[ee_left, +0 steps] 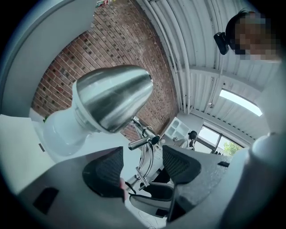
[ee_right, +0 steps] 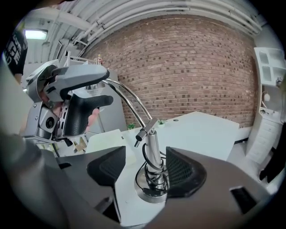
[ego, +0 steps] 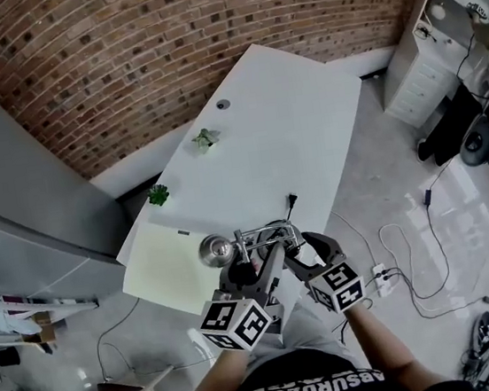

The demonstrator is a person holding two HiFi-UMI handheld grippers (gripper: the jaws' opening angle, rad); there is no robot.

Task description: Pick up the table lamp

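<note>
Tongs of left gripper (ee_left: 143, 167) and right gripper (ee_right: 146, 169) are gaping empty; the slick, top-heavy chrome table lamp (ee_left: 111, 96) is probably needing a hold on its stem (ee_right: 153, 147).

Head view looks steeply down; both gripper views face the table lamp (ego: 217, 250) closely.
</note>
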